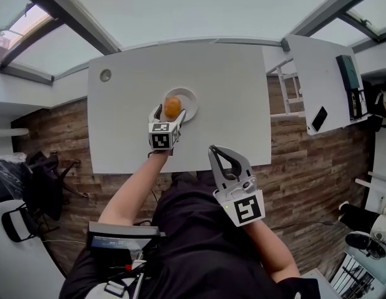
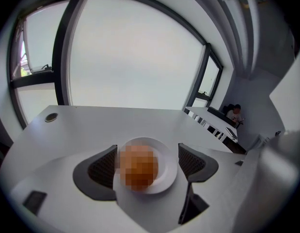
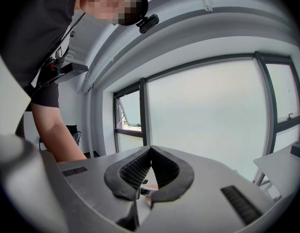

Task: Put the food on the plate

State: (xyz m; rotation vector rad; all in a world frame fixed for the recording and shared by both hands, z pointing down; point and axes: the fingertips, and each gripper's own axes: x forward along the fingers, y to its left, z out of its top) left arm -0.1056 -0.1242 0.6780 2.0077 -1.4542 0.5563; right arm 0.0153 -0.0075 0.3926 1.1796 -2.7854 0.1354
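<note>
Left tongs (image 2: 147, 160) stand apart on either side of the orange food (image 2: 139, 168), which sits on the white plate (image 2: 165, 149) mid-worktop (image 1: 230, 92). A round grommet (image 1: 105, 75) marks the far left corner. Right tongs (image 1: 215, 151), pressed together and empty, hang off the near edge.

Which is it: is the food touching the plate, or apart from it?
Touching. The left gripper view shows the food resting on the plate, with the jaws apart on either side.

- Bright, even daylight through large windows (image 2: 135, 52), blown out to white.
- Only faint, soft shadows on the white tabletop (image 1: 230, 104).
- Heavy fisheye bending and dark vignetted corners in both gripper views.
</note>
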